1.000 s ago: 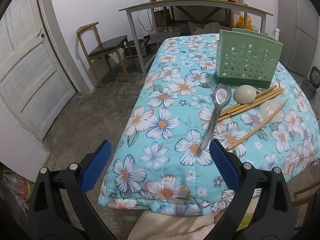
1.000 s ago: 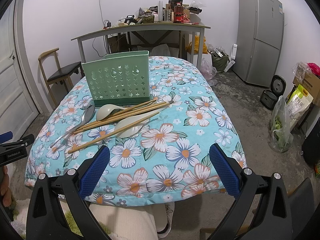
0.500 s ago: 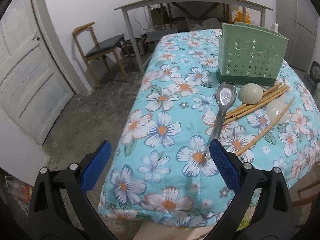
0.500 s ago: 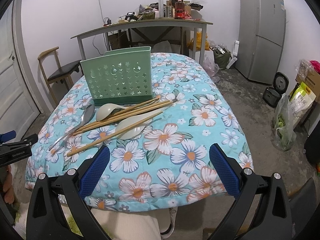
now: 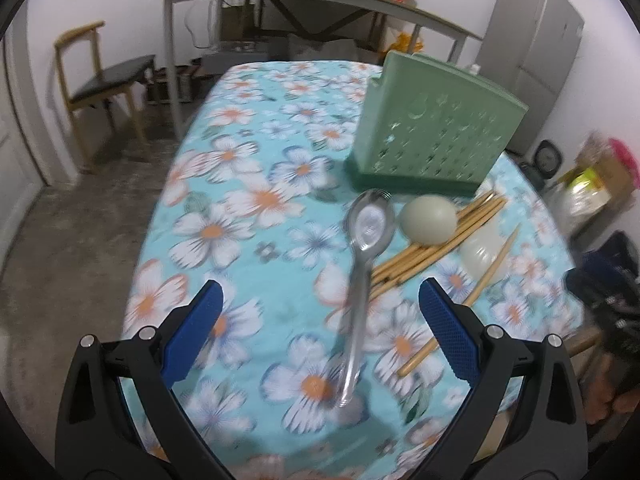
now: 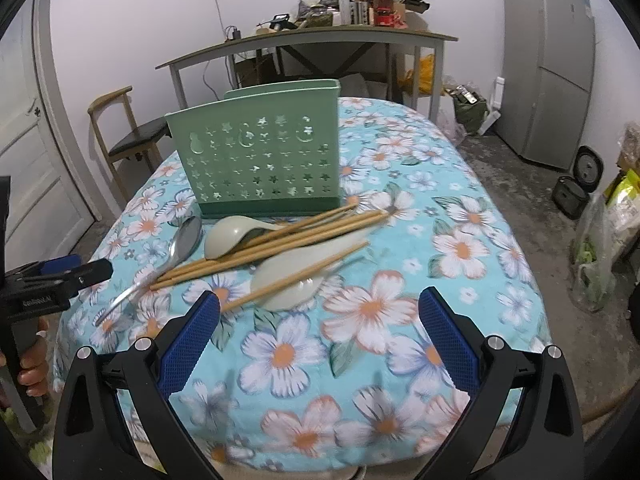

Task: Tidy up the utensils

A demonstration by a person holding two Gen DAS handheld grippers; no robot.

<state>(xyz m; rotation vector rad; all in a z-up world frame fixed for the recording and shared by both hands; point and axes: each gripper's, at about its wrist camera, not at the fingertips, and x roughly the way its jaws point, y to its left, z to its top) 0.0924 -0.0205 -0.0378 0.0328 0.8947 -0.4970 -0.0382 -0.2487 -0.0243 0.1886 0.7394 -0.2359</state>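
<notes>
Since the left gripper (image 5: pixel 320 324) is spread wide right over the long shiny metal spoon (image 5: pixel 362 268), its slick handle might skid on the puffy floral quilt (image 5: pixel 248 200) when pinched.

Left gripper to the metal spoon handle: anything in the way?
Nothing visible. The left gripper is open, and the metal spoon lies handle-first between its fingers on bare cloth. The chopsticks sit to the right of the spoon, close beside its neck, clear of the handle end.
</notes>
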